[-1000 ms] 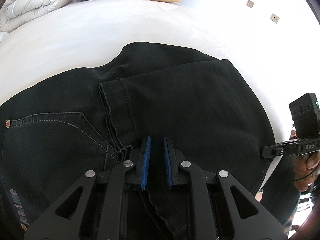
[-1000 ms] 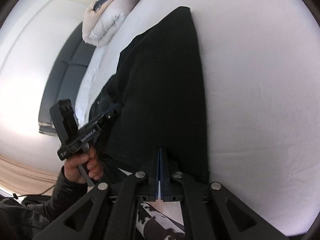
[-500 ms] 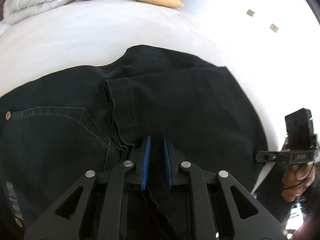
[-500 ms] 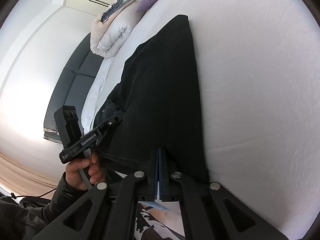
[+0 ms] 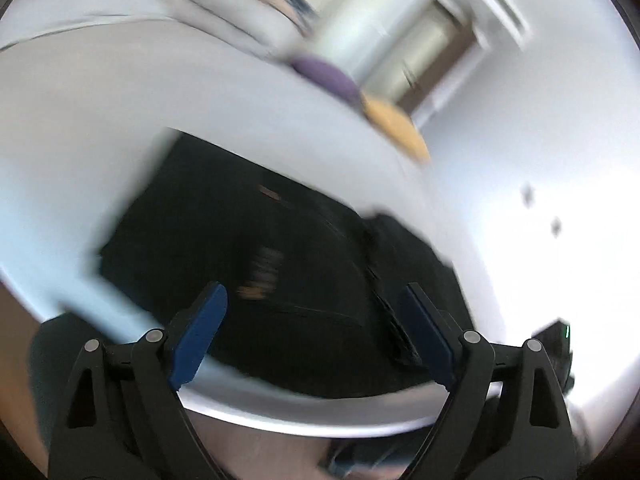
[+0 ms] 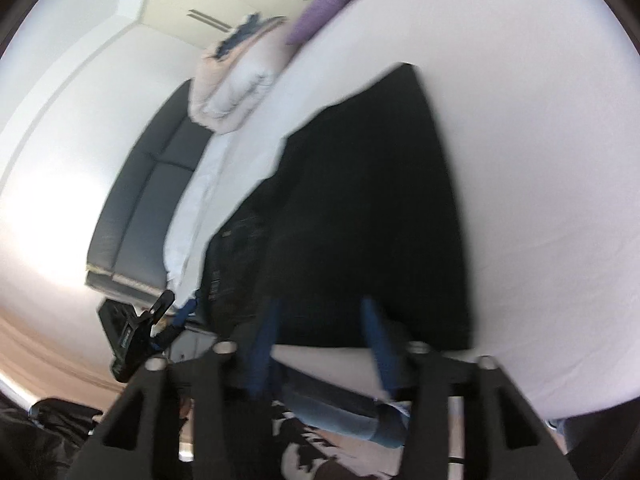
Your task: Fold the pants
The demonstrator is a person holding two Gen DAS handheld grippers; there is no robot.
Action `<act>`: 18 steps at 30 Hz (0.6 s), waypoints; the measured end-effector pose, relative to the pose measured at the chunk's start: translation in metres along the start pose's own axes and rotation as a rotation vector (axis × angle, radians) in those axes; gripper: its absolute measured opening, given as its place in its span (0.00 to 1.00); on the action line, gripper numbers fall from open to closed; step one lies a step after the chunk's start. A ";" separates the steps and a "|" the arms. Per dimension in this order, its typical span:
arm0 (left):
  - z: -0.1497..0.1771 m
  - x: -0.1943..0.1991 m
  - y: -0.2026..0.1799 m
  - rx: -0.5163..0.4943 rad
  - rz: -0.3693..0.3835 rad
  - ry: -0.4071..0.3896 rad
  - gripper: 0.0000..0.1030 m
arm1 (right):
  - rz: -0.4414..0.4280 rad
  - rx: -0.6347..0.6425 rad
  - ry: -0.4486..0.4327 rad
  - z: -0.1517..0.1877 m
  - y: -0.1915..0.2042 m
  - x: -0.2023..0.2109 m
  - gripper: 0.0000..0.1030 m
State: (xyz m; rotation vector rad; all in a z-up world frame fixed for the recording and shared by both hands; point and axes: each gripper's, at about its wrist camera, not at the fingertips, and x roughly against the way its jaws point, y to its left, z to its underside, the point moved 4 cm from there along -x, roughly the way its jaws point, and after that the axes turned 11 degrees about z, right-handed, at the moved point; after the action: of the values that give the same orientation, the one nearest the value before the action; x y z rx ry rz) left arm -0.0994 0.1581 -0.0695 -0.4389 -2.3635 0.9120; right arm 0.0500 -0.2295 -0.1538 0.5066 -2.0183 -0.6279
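Observation:
The black pants (image 5: 280,272) lie folded on the white bed (image 5: 120,128), with a leg hem and a back pocket label showing through heavy blur. My left gripper (image 5: 314,292) hangs just off the bed's near edge. Its jaws are opening wide and nothing is pinched between the blue pads (image 5: 200,332). In the right wrist view the pants (image 6: 360,208) stretch away from my right gripper (image 6: 320,308). Its jaws are also opening over the near edge of the cloth, and the pads (image 6: 372,332) are clear of it. The left gripper (image 6: 176,312) shows at lower left.
A folded duvet (image 6: 236,88) and a purple cushion (image 5: 324,76) and a yellow cushion (image 5: 396,128) lie at the far end of the bed. A dark sofa (image 6: 136,208) stands beyond the bed. A person's jeans leg (image 6: 340,408) is below the bed edge.
Both grippers have let go of the pants and spread their jaws. The left one has swung fast sideways and rolled, blurring its view. The right one has drawn back a little.

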 end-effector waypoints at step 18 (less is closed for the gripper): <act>0.012 -0.006 0.106 0.507 0.154 -0.092 0.86 | -0.118 0.060 0.043 -0.022 0.051 -0.020 0.39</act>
State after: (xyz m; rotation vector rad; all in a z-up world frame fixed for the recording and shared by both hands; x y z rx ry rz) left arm -0.0916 0.2243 -0.1525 -0.3794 -2.0882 1.5772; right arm 0.0736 -0.1825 -0.1261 0.6735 -1.9826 -0.6232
